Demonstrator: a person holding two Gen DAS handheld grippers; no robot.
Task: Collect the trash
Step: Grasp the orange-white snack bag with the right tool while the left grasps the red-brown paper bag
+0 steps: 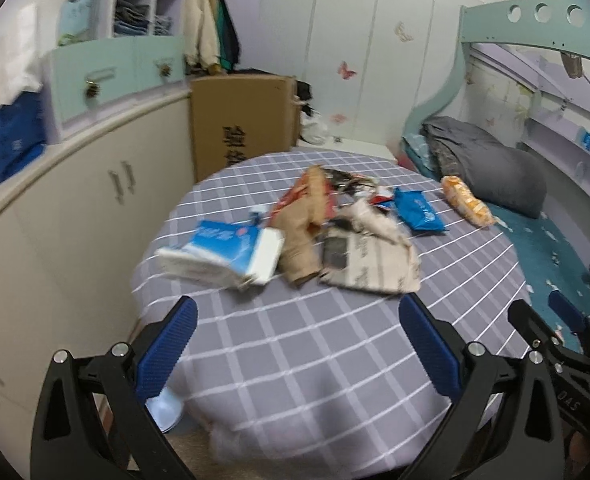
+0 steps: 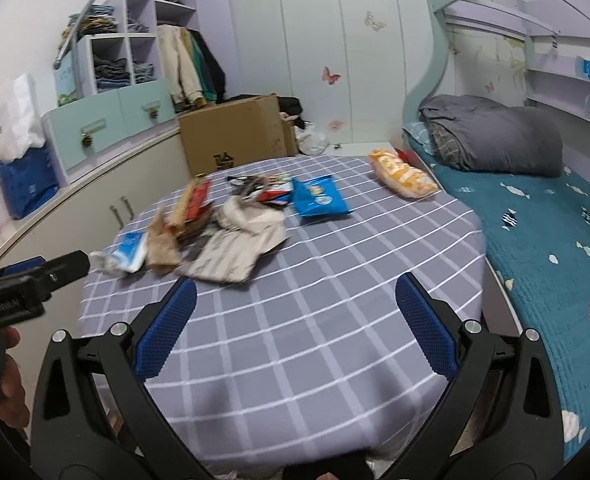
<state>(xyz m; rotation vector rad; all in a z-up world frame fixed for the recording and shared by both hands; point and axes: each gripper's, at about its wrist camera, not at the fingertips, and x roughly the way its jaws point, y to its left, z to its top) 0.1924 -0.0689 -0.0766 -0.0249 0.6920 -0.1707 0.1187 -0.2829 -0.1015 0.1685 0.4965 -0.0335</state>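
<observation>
Trash lies in a heap on the checked tablecloth [image 1: 295,344] [image 2: 295,320]: a blue-and-white tissue pack [image 1: 223,252] [image 2: 129,254], a brown paper bag [image 1: 299,240] [image 2: 163,248], crumpled newspaper [image 1: 371,256] [image 2: 235,248], a red wrapper [image 1: 311,192] [image 2: 195,200], a blue snack bag [image 1: 419,210] [image 2: 319,196] and an orange snack bag [image 1: 467,200] [image 2: 403,176]. My left gripper [image 1: 297,344] is open, short of the heap, holding nothing. My right gripper [image 2: 295,328] is open too, over bare cloth nearer the front edge. The right gripper's tool shows at the left wrist view's right edge.
A cardboard box [image 1: 243,120] [image 2: 235,136] stands behind the table. White cabinets [image 1: 75,208] with a blue bag [image 1: 11,136] run along the left. A bunk bed with a teal cover [image 2: 543,240] and grey bedding [image 2: 491,140] borders the right.
</observation>
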